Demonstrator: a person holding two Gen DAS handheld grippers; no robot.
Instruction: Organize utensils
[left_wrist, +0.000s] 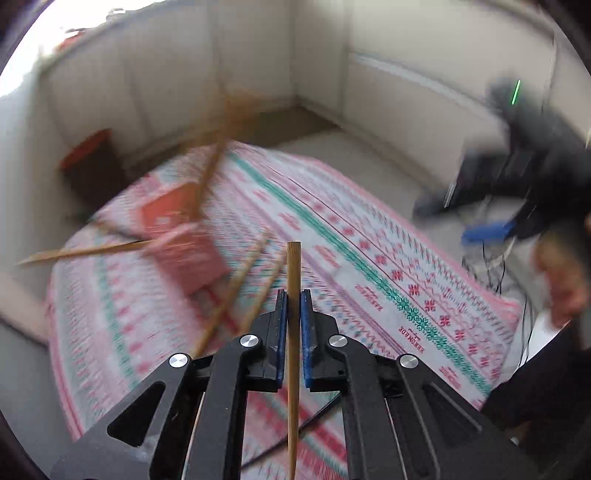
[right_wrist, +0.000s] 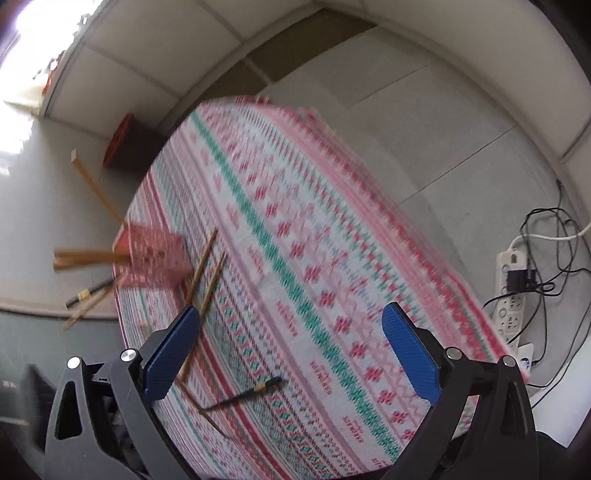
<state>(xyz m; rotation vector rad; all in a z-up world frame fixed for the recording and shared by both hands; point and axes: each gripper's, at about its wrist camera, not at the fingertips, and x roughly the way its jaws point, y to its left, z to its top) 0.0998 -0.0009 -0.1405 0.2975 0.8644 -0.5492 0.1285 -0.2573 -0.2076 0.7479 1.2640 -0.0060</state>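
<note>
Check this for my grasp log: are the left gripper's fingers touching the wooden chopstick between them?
Touching. In the left wrist view the left gripper is shut on the wooden chopstick, whose shaft runs straight up between the blue fingers, sharp against the blurred table.

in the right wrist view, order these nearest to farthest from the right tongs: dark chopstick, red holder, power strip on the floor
1. dark chopstick: on the tablecloth, just ahead between the open right tongs.
2. red holder: farther up on the left, at the table edge, chopsticks sticking out.
3. power strip: off the table, on the floor to the right.
</note>
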